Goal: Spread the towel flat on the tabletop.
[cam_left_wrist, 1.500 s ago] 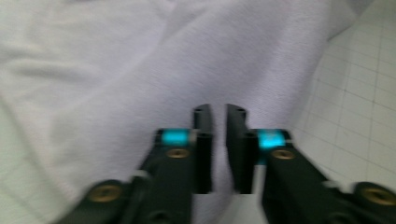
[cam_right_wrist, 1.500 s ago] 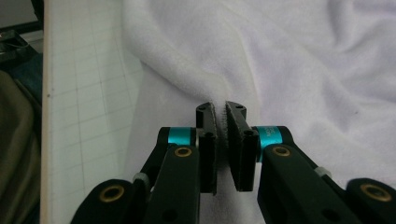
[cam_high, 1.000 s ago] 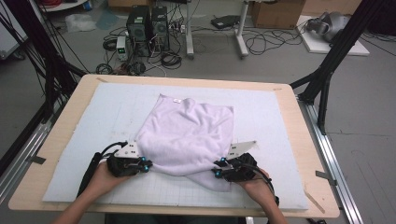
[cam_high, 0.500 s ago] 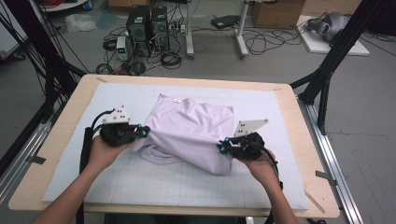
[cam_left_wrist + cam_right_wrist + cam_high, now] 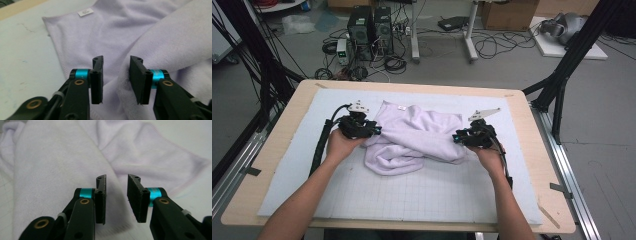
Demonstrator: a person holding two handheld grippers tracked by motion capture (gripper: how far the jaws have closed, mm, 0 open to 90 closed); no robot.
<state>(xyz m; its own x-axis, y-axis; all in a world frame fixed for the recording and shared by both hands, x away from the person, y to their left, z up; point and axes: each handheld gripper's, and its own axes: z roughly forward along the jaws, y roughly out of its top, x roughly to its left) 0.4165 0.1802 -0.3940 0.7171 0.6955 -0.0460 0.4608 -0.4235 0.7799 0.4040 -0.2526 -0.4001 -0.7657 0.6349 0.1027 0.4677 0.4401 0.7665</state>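
The lavender towel (image 5: 417,137) lies crumpled in a loose fold near the middle of the pale grid mat (image 5: 412,192), which covers the wooden table (image 5: 277,145); it sits between the two tools, the left gripper (image 5: 374,129) at its left edge and the right gripper (image 5: 458,137) at its right edge. Both sets of jaws have just been opening; they now stand apart, with no cloth pinched. The left gripper view shows a small white label (image 5: 85,11) on the flat lower layer and a thick roll of cloth just beside the right-hand jaw; the right gripper view shows a stitched hem and a corner lying on the mat.
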